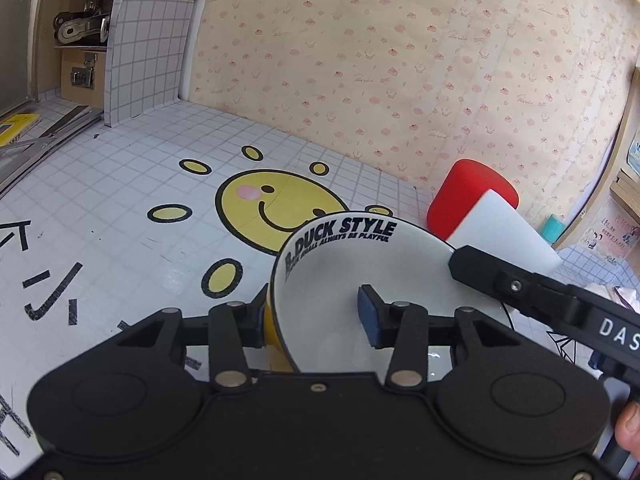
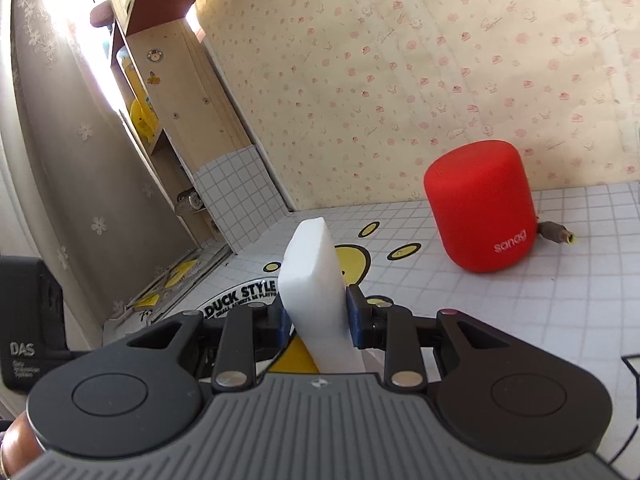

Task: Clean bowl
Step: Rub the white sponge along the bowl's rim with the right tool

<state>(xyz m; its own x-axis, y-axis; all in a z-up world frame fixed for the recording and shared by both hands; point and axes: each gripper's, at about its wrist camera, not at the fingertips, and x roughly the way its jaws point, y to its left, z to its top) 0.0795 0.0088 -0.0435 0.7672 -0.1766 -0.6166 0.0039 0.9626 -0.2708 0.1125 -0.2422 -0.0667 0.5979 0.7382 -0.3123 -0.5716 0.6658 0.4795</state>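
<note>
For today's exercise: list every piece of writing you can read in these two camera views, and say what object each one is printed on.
"B.DUCK STYLE" – inside rim of the bowl.
"ALWAYS BE PLAYFUL" – smaller line below it; the words before are blurred.
"sanag" – red speaker.
"DAS" – body of the right claw.
"DAS" – left claw's body; the lines beneath are too small.
Black strokes on the table: unreadable.

Floral wallpaper (image 1: 400, 60) backs a white gridded tabletop (image 1: 140, 184).
</note>
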